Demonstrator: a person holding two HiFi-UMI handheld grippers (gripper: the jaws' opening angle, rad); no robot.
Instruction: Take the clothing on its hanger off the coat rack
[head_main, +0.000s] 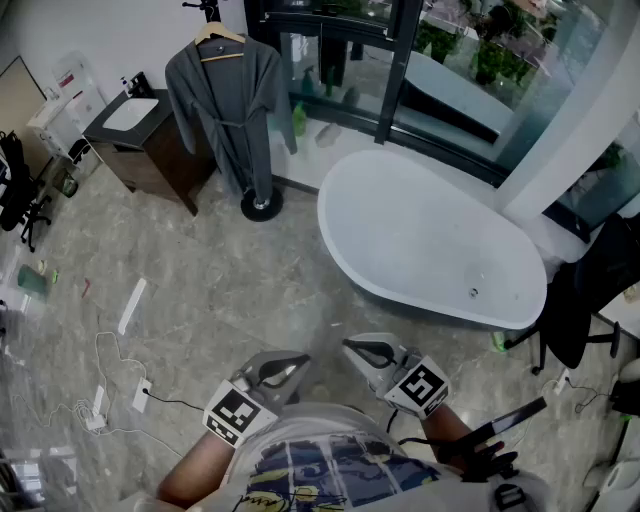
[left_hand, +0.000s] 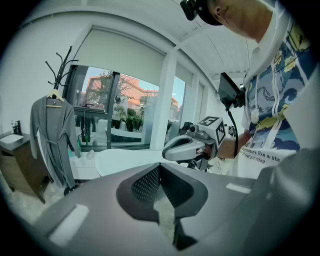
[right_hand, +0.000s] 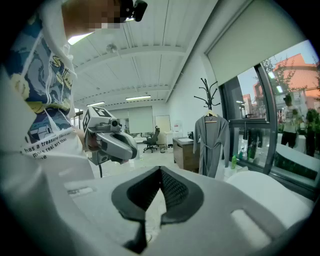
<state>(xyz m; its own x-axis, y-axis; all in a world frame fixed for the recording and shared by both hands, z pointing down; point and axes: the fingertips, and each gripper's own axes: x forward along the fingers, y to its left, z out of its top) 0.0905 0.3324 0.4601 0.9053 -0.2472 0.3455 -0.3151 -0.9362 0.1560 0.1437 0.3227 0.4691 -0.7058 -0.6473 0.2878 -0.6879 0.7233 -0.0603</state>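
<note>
In the head view, the grey robe (head_main: 228, 110) hangs on a wooden hanger (head_main: 219, 35) from the coat rack (head_main: 261, 206) at the far side of the room. It is just beside a dark cabinet (head_main: 150, 150) with a white top. A white bathtub (head_main: 430, 240) lies to the right of the rack, between it and the person's right side. Open marble floor (head_main: 220, 290) stretches from the rack back toward the person, with white cables (head_main: 100, 400) at the left and a black chair (head_main: 575, 300) at the far right. The left gripper (head_main: 290, 368) and right gripper (head_main: 358, 352) sit low in the picture, close to the person's body and near each other. Both are well apart from the robe and touch nothing. In the left gripper view, the jaws are pressed together at the tips with nothing between them. The robe hangs far off to the left, in front of a large window (left_hand: 115, 110), and the right gripper shows just ahead. In the right gripper view, the jaws likewise meet and hold nothing. The robe hangs in the distance, ahead and somewhat right, beside the cabinet, with the tub's rim at lower right.
</note>
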